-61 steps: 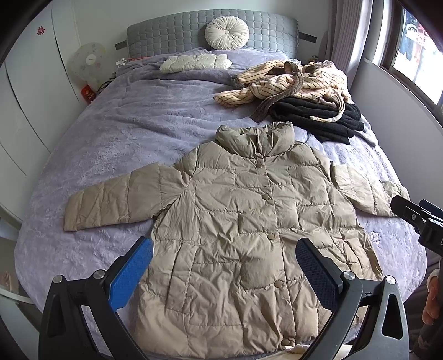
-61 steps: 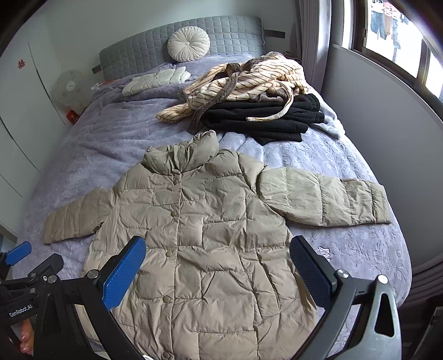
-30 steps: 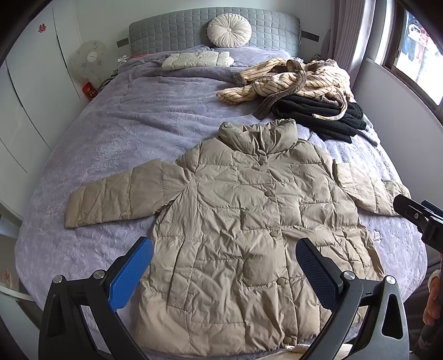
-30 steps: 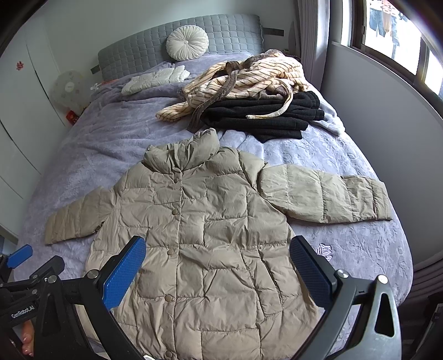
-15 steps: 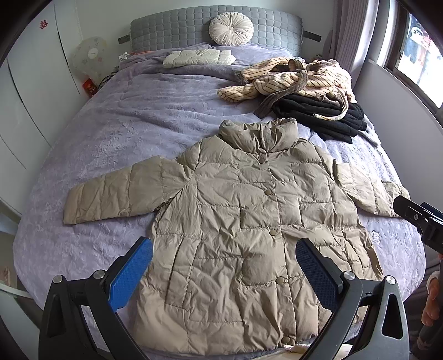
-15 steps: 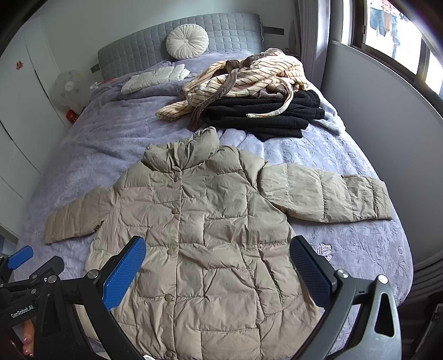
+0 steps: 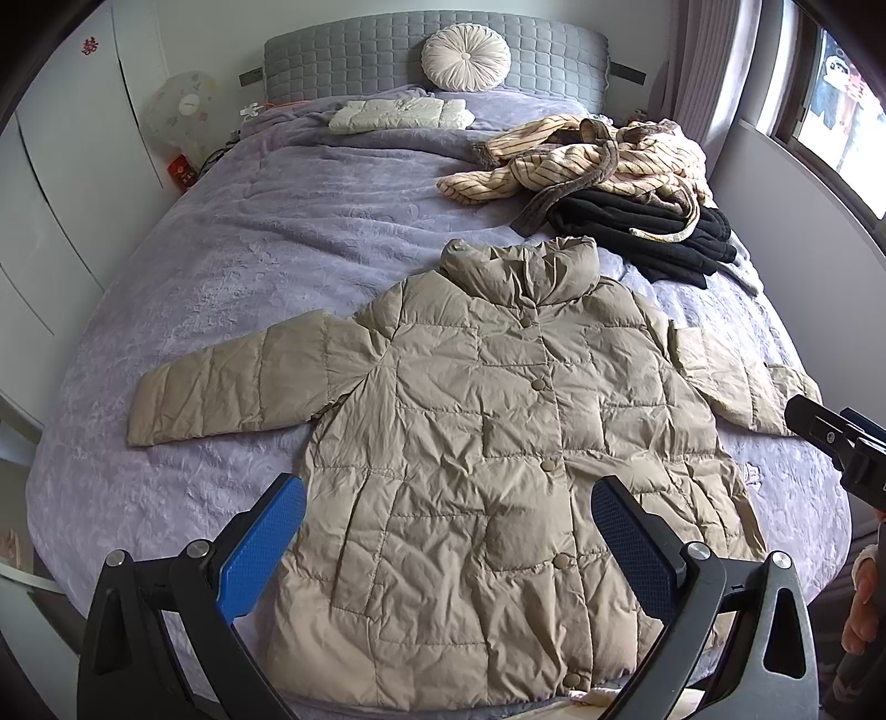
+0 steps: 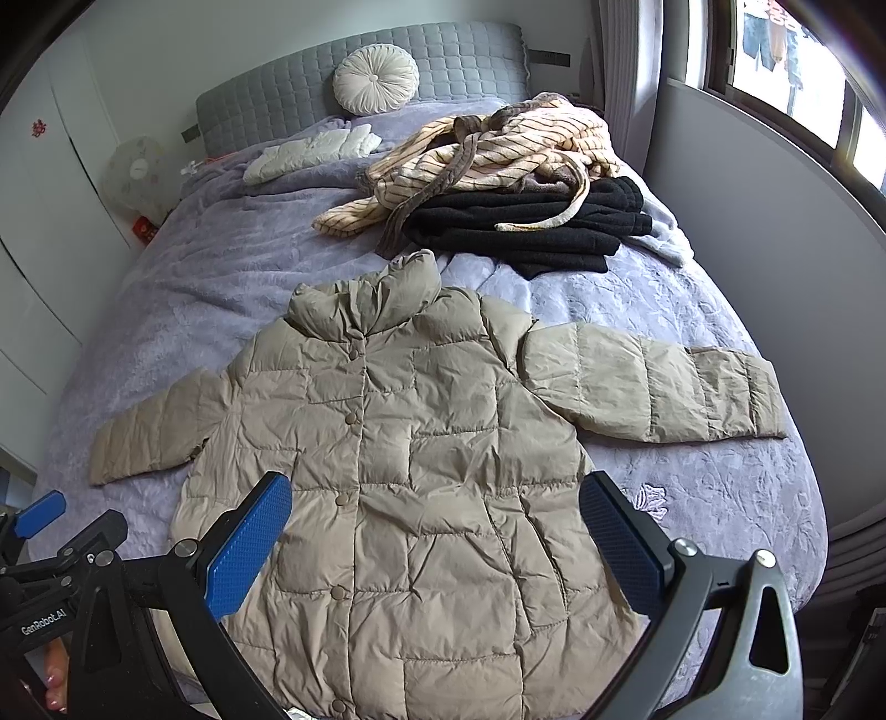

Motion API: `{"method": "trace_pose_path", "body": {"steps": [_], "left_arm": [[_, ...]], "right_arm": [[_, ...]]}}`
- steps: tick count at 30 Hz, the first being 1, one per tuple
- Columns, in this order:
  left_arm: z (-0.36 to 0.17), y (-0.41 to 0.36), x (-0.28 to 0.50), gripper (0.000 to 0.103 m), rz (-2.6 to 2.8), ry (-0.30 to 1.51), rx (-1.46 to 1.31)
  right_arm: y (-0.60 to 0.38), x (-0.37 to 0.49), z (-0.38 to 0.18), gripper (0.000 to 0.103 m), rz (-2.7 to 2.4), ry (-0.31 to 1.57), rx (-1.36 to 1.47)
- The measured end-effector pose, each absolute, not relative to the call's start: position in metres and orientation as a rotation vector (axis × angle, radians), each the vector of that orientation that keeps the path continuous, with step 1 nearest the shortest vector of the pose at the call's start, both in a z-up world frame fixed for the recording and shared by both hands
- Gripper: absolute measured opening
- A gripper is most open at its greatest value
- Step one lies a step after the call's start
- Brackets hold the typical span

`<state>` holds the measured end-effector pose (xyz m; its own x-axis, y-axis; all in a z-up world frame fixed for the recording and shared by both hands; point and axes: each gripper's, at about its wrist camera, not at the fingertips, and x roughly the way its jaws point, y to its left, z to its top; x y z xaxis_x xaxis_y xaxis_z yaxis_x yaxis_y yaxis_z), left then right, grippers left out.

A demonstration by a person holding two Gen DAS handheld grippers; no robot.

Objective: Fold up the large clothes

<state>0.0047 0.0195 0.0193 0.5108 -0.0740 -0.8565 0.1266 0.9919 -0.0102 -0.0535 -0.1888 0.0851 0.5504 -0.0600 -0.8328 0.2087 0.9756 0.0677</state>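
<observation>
Writing: "GenRobot.AI" is printed in white on the black body of the left gripper (image 8: 33,523), seen at the left edge of the right wrist view; a small red character emblem (image 7: 87,47) is stuck on the white wardrobe door (image 7: 50,183), too small to be read.
Task garment: a beige quilted puffer jacket with snap buttons (image 7: 498,443) is laid flat, front up and buttoned, on the near half of the bed, hem at the foot edge, collar towards the headboard, both sleeves spread outwards.
Left tongs: the blue-padded fingers (image 7: 260,548) are spread wide and held above the jacket's hem, nothing between them.
Right tongs: the right gripper (image 8: 434,545) is likewise spread wide above the hem, nothing pinched.
Surface: a lavender plush bedspread with an embossed floral pattern (image 7: 232,266) covers the bed.
Far right of bed: a cream striped robe (image 7: 587,160) is heaped on folded black clothes (image 7: 653,232), just beyond the jacket's collar.
Head of bed: a folded white padded garment (image 7: 398,115) lies near a round cream pleated cushion (image 7: 465,58), which is propped against the grey quilted headboard (image 7: 354,61).
Room: a white standing fan (image 7: 180,108) and a small red box (image 7: 181,166) are seen at the left corner; a curtained window (image 8: 775,61) is set in the right wall.
</observation>
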Motion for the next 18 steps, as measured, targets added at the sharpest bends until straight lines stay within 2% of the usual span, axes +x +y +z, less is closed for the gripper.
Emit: {"method": "trace_pose_path", "body": {"steps": [18], "left_arm": [[0.0202, 0.0201, 0.006, 0.103, -0.122, 1.03, 0.055]], "right_arm": [[-0.1866, -0.0532, 0.0829, 0.103, -0.16, 0.981, 0.167]]}}
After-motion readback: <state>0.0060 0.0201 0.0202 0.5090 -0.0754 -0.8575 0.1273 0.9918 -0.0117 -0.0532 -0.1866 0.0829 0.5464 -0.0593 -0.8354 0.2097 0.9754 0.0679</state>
